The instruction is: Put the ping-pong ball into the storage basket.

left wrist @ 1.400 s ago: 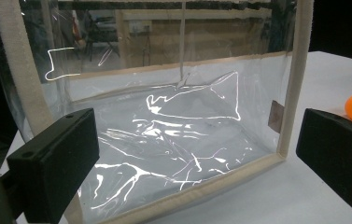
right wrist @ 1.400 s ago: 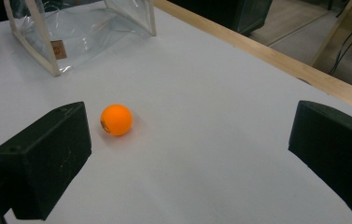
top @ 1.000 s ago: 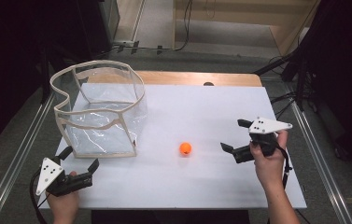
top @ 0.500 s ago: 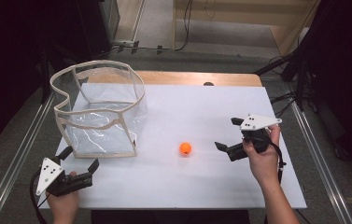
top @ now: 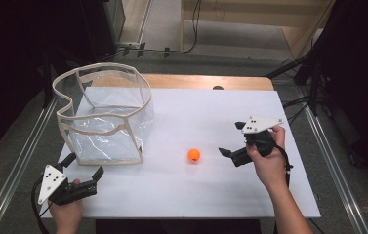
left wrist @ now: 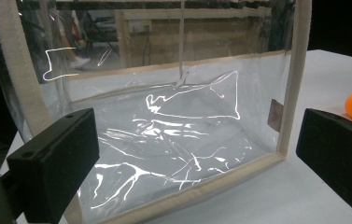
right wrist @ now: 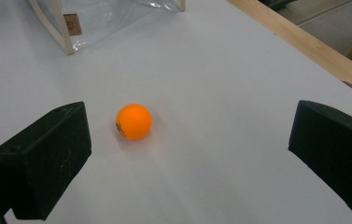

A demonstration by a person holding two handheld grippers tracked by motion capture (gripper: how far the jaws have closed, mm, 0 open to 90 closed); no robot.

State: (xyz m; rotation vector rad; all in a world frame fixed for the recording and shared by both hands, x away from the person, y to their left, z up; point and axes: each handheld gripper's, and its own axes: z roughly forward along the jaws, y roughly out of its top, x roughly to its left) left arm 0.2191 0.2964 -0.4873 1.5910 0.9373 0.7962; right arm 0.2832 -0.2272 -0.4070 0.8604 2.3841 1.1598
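Right gripper [top: 229, 140]: jaws spread wide and empty, aimed toward 9 o'clock in the high view. In the right gripper view the orange ball [right wrist: 134, 121] lies ahead of the jaws, nearer the left one, touching neither. On the white table [top: 211, 195] the ball sits near the centre, at 9 o'clock from the right gripper and at 3 o'clock from the lower corner of the clear bag [top: 104, 117]. Left gripper [top: 85, 165]: jaws likewise parted and empty, at the table's 7 o'clock corner, pointing toward 1 o'clock. In the left gripper view its jaws frame the bag's transparent, cream-trimmed wall just ahead. The bag stands upright, open at the top, toward 10 o'clock on the table.
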